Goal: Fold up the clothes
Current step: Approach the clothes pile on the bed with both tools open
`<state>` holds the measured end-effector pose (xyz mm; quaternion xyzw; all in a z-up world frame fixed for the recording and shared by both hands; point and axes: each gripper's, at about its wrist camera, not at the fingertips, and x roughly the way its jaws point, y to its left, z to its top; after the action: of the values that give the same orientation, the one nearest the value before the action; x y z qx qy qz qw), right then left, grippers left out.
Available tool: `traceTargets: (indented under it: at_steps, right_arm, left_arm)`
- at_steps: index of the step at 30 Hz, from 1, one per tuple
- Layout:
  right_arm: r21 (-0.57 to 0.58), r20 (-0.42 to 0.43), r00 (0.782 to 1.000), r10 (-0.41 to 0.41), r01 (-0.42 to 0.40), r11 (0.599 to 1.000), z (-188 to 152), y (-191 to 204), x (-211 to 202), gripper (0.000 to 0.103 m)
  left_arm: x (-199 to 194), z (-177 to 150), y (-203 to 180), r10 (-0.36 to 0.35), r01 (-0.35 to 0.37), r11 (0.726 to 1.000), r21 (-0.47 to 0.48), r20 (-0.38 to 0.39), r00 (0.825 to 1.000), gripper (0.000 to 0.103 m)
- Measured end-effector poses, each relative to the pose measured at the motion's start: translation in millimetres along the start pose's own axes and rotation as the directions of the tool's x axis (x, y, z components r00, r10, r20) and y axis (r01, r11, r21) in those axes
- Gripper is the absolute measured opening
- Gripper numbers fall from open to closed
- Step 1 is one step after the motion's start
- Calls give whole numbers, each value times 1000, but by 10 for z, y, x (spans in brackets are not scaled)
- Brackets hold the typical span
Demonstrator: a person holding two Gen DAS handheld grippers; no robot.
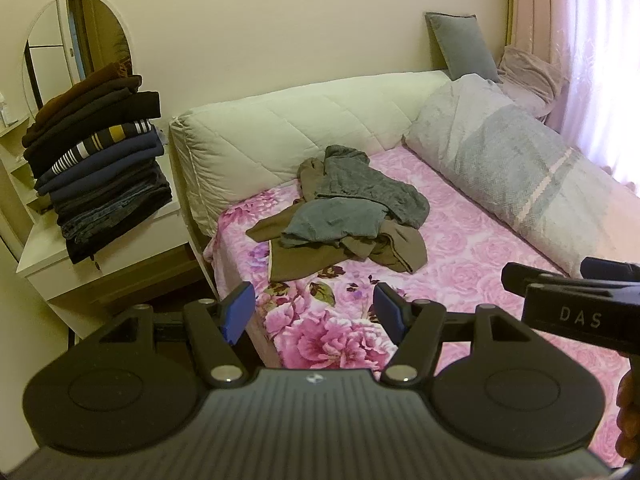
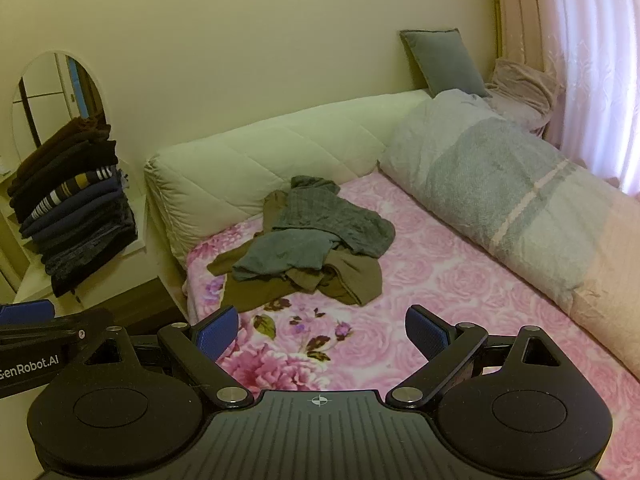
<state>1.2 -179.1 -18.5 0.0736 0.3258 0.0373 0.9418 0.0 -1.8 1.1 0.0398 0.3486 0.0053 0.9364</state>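
While the left gripper (image 1: 314, 312) hangs with jaws spread and empty, the left wrist view has a rumpled heap of clothes (image 1: 344, 212) at twelve o'clock on the floral bedspread (image 1: 460, 248); folded garments (image 1: 100, 160) stack at ten o'clock.

From the right wrist view, the right gripper (image 2: 322, 336) gapes empty too, with smooth open bedspread between it and the heap.

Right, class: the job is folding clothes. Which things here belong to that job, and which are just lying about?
Part of the job:
- heap of clothes on the bed
- folded stack on the side table
- left gripper and right gripper, both open

Just lying about:
- grey cushion
- rolled quilt
- mirror
- curtain
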Motion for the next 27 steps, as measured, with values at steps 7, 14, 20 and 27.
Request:
traceTargets:
  at_steps: [7, 14, 20, 27]
  right_arm:
    - [-2, 14, 1000, -8, 8, 1000, 77, -65, 18, 93]
    - [-9, 53, 999, -7, 8, 1000, 5, -182, -142, 93]
    - [-7, 59, 998, -7, 7, 1000, -27, -240, -163, 93]
    - [-6, 61, 998, 4, -3, 1000, -44, -255, -203, 93]
  left_arm:
    - [-29, 33, -59, 1, -1, 1000, 4, 10, 1000, 62]
    - [-57, 67, -118, 1, -1, 1000, 8, 19, 1000, 62]
    - [-86, 69, -157, 6, -6, 1000, 11, 29, 1000, 62]
    - [-146, 18, -191, 13, -13, 1000, 10, 35, 999, 62]
